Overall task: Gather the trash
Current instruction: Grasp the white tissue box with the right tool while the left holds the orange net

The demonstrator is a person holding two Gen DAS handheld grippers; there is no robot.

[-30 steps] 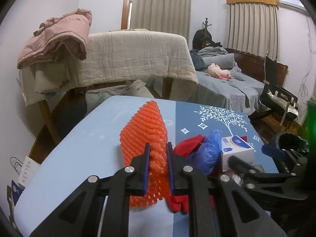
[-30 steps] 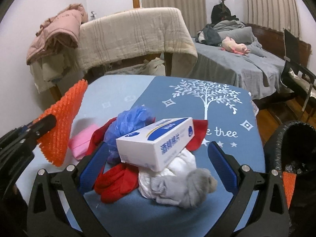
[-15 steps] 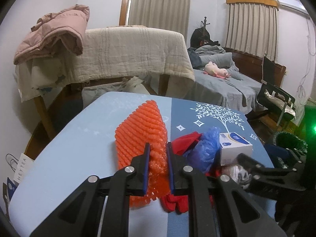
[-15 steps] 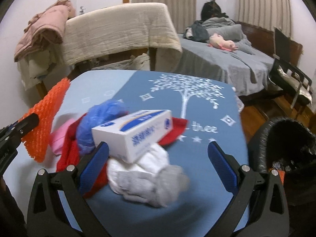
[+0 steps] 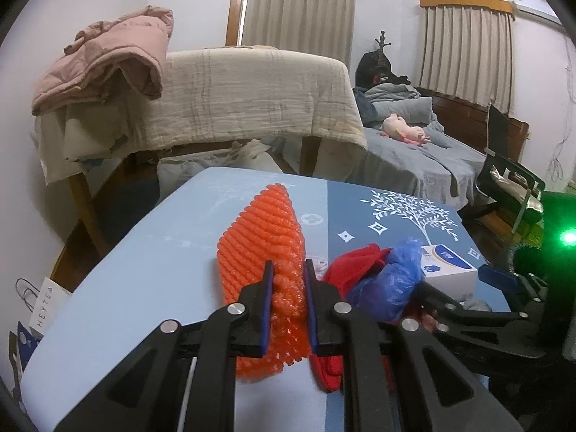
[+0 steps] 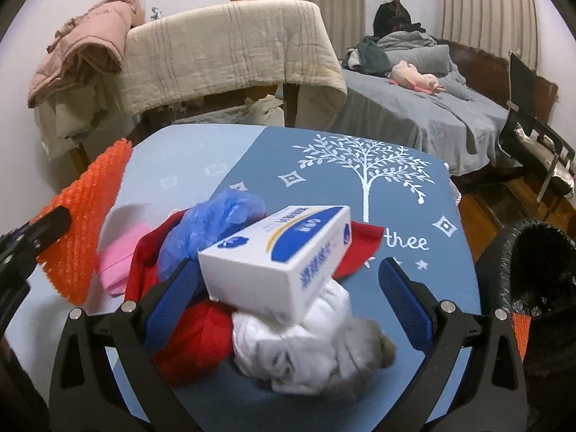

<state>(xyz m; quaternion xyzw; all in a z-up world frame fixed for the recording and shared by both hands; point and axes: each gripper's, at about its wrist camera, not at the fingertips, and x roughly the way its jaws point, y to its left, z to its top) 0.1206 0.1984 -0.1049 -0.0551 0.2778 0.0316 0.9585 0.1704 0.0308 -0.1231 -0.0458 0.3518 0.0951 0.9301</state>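
I see bedroom furnishings behind the work surface.
Pink jacket (image 5: 108, 68) on beige blanket (image 5: 259, 97); grey bed (image 6: 424, 115) with pink plush toy (image 6: 414, 79); striped curtains (image 5: 298, 18).

Dim, even indoor light with a cool violet cast, shadows soft. Strong fisheye bending and black vignette at corners in both views. Green lamp glare (image 5: 568, 238) at left-wrist view's right edge. Motion blur smears the white-grey cloth (image 6: 313, 356) near the right-wrist view's bottom.
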